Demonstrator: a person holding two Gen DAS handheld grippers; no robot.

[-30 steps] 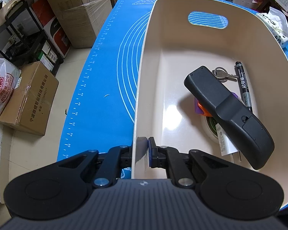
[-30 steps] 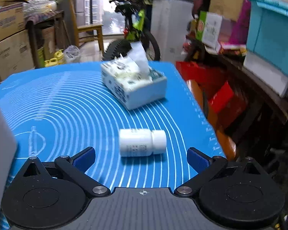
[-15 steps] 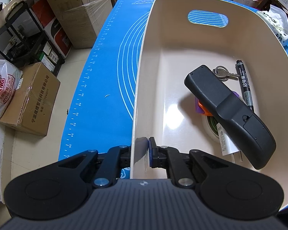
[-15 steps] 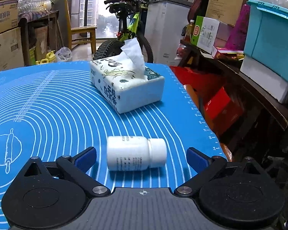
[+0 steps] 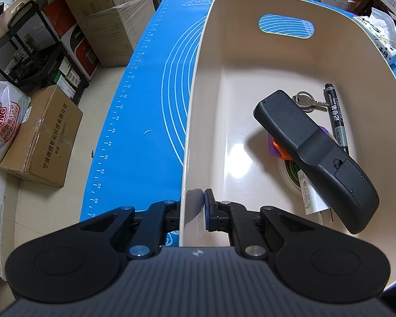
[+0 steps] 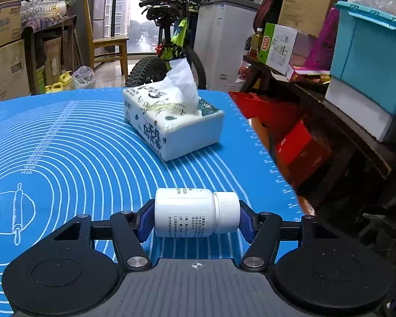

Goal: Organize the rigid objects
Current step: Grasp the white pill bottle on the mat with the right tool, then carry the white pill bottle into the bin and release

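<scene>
My left gripper is shut on the near wall of a cream plastic basin that stands on the blue mat. In the basin lie a black handset-shaped device, keys, a black marker, a tape roll and a purple and orange piece partly under the device. In the right wrist view a white pill bottle lies on its side on the mat. My right gripper is closing on it lengthwise, one pad at the base and one at the cap.
A tissue box stands on the mat beyond the bottle. The mat's right edge drops off to red boxes and a cluttered shelf. Cardboard boxes sit on the floor left of the table. A bicycle stands behind.
My right gripper has come forward around the bottle and its fingers have closed from wide open onto the bottle's two ends. The left gripper and the basin have stayed still.
</scene>
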